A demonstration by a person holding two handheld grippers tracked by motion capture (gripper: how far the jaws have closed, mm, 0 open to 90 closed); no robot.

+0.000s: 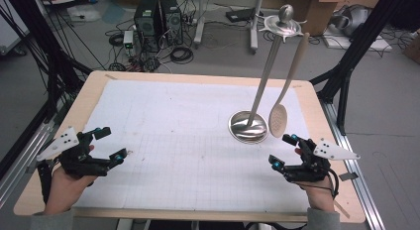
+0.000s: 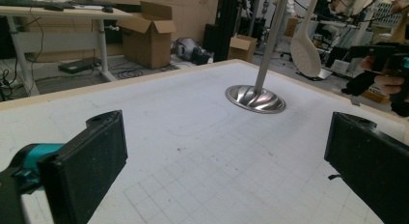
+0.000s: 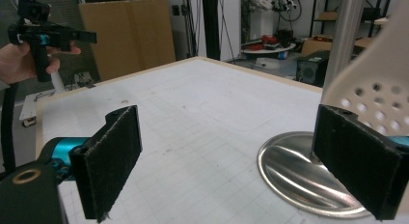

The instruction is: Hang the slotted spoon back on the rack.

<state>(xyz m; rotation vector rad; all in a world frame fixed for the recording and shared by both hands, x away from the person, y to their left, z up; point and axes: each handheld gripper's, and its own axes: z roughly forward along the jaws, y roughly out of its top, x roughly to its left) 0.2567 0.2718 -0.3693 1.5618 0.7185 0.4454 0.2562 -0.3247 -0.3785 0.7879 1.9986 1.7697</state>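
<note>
Steel forms the utensil stand [image 1: 248,127], whose round base rests on the white gridded mat [image 1: 188,141] toward the table's right side; a pale slotted spoon [image 1: 278,117] hangs from its top beside the pole. We see the left gripper [image 1: 115,143] near the mat's left edge, jaws wide apart, holding nothing. The right gripper [image 1: 284,149], jaws equally spread and empty, sits just beside the spoon's bowl.

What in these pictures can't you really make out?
- Slotted spoon: the right gripper view's edge cuts off its handle, and a black jaw covers its lower bowl.
- Stand: the left gripper view's top edge cuts off its pole.
- Floor clutter in the high view: too small to identify.
</note>
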